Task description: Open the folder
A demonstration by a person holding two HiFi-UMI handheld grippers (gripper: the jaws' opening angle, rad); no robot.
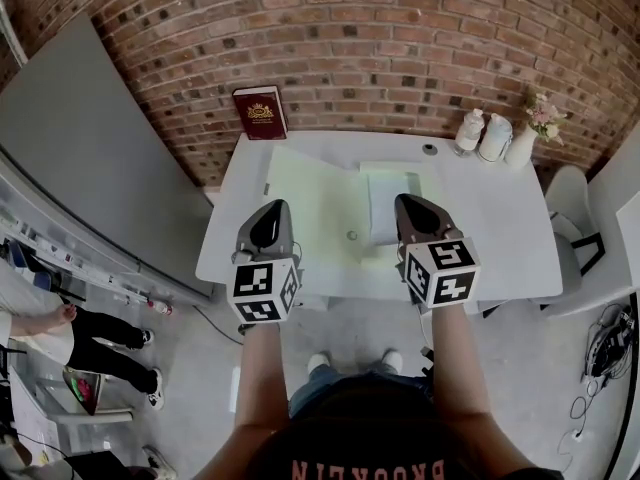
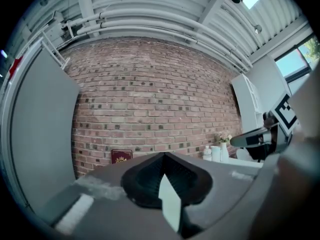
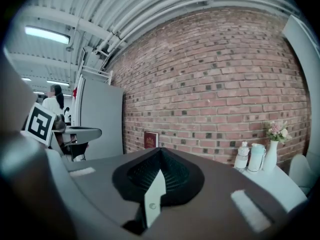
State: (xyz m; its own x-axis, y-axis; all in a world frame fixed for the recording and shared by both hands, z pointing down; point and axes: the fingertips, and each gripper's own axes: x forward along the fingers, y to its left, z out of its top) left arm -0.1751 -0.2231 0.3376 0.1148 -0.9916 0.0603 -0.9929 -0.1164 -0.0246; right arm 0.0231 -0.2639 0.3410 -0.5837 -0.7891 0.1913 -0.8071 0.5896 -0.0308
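White table [image 1: 500,228] against a brick wall. Jaws on the left gripper [image 1: 274,208] and right gripper [image 1: 410,203] are clenched on nothing (both over the near edge). The pale green folder [image 1: 392,203] lies flat just beyond them, with a red book [image 1: 260,113] by the wall.

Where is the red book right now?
In the head view the red book stands against the brick wall at the table's far left corner, beyond the pale folder and across from the bottles at far right.
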